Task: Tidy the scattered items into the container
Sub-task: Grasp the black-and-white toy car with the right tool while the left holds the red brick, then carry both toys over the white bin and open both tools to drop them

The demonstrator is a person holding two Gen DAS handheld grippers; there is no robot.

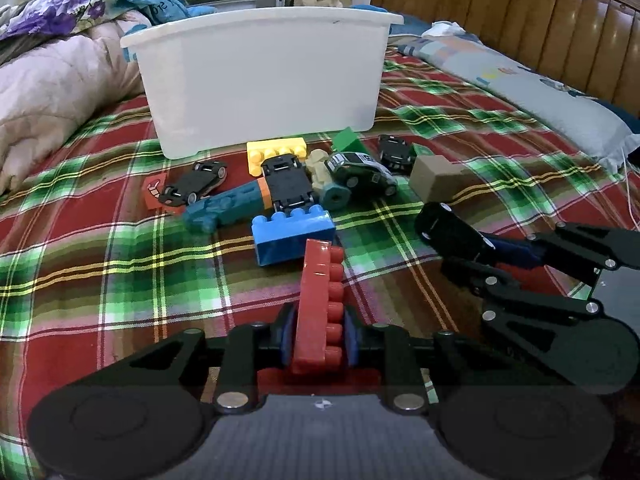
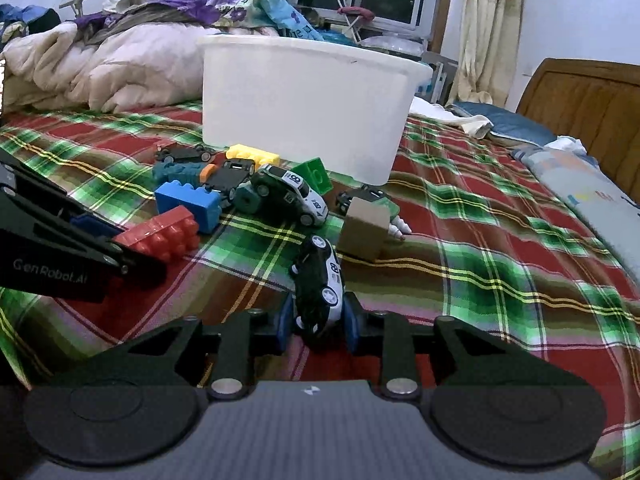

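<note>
Left gripper clamped on red brick, right gripper on toy car, both low over bedspread, short of white tub. Both light, rigid; car glossy, likely slippery, best pinched across body sides.

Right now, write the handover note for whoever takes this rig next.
Left claw: shut on the red building brick, low over the plaid bedspread.
Right claw: shut on a black-and-white toy car.
White tub stands behind the pile; its inside is hidden.
Done: two toys gripped, neither dropped in yet.
Left on the bedspread: blue brick, yellow brick, green block, second number 8 car, upturned cars, teal toy, tan block.
</note>
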